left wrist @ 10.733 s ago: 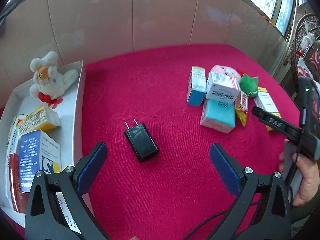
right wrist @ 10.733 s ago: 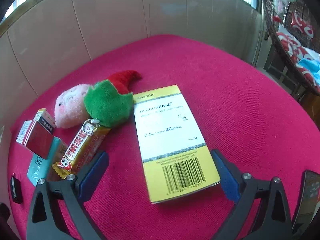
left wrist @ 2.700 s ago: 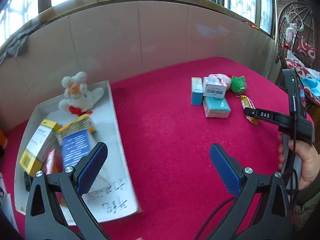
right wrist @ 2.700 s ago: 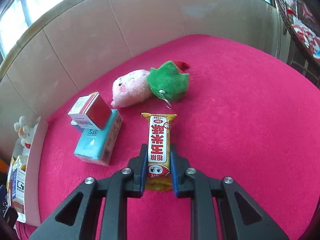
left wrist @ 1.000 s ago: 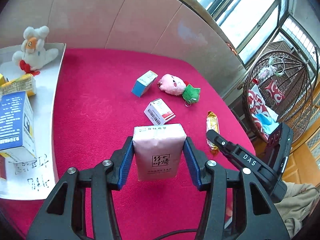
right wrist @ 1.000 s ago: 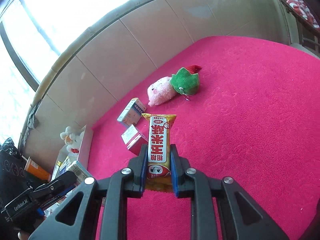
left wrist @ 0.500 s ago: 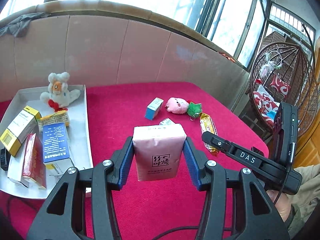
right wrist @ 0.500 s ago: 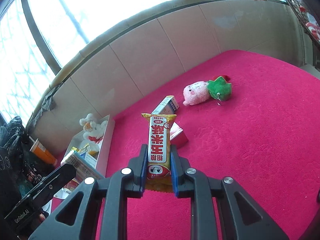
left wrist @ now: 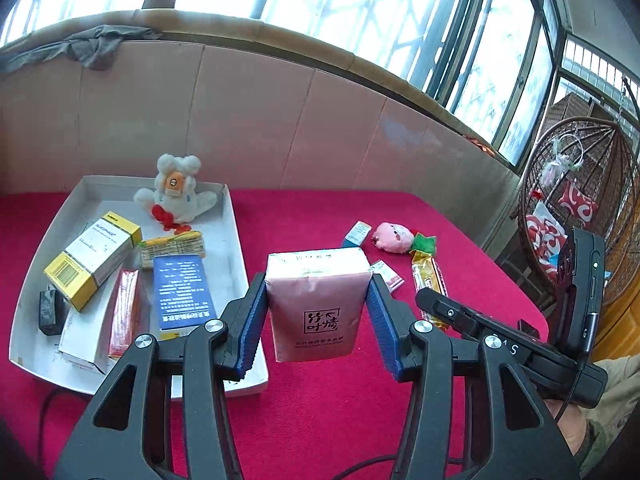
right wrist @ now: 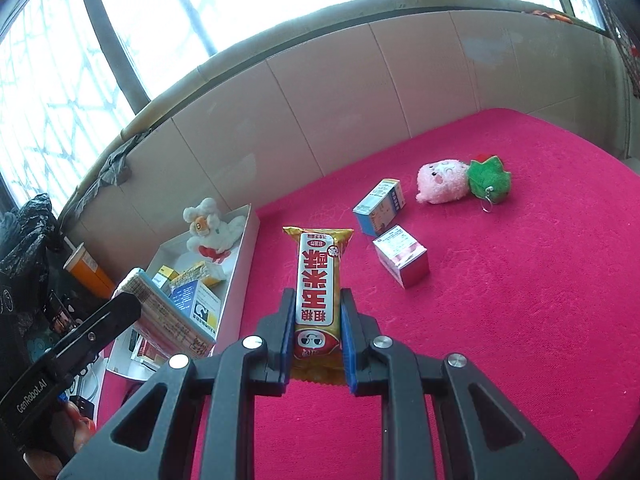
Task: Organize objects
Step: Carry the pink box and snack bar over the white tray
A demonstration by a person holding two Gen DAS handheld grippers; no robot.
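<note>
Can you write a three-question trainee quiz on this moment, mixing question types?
1. True or false: the left tongs are shut on the pink tissue pack.
2. Multiple choice: what do the right tongs hold? A) a phone charger B) the snack bar C) a blue box
3. Fill in: the white plush rabbit sits in the white ____, while the pink plush toy lies on the red tabletop.

Key: 1 true; 2 B; 3 tray.
</note>
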